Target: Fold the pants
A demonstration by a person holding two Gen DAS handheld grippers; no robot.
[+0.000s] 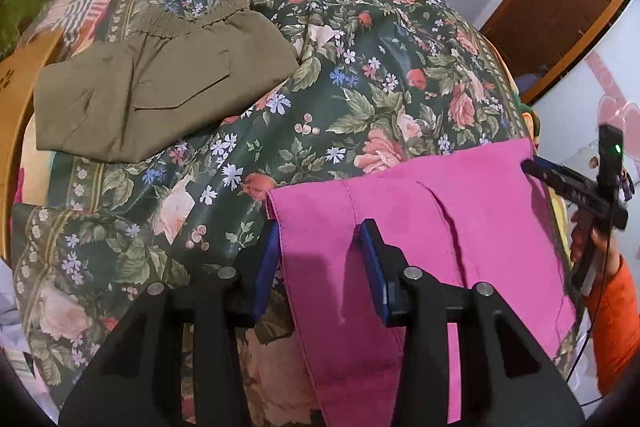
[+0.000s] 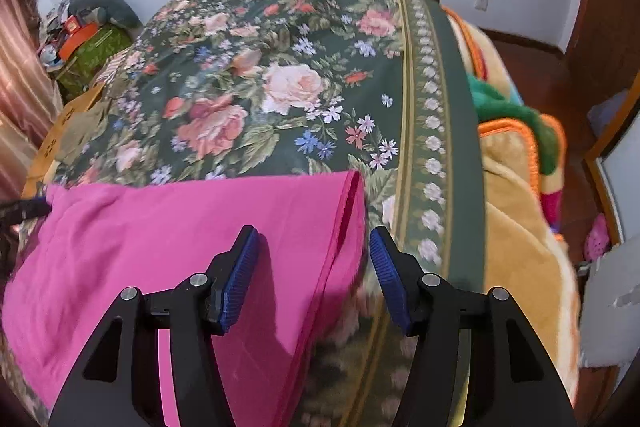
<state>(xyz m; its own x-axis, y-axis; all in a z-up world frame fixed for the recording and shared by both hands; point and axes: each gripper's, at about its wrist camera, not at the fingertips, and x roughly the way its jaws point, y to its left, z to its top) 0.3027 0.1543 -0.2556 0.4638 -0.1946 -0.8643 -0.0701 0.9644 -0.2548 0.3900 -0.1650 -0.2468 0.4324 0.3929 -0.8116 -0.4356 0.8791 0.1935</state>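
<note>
Left wrist view: we see the pink pants (image 1: 420, 227) lying flat on the floral bedspread (image 1: 360, 67), near edge.
Left claw (image 1: 320, 259): jaws parted astride the pants' left hem, gripping nothing.
Right claw (image 2: 312, 259): parted over the right edge, empty.
Why: we judge a fold just laid.
Count: two pants, one pink, one olive (image 1: 160, 87); two claws.

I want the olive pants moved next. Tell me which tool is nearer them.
Left. The left tool faces the olive pants across the bedspread; the right tool is on the far side of the pink pants.
</note>
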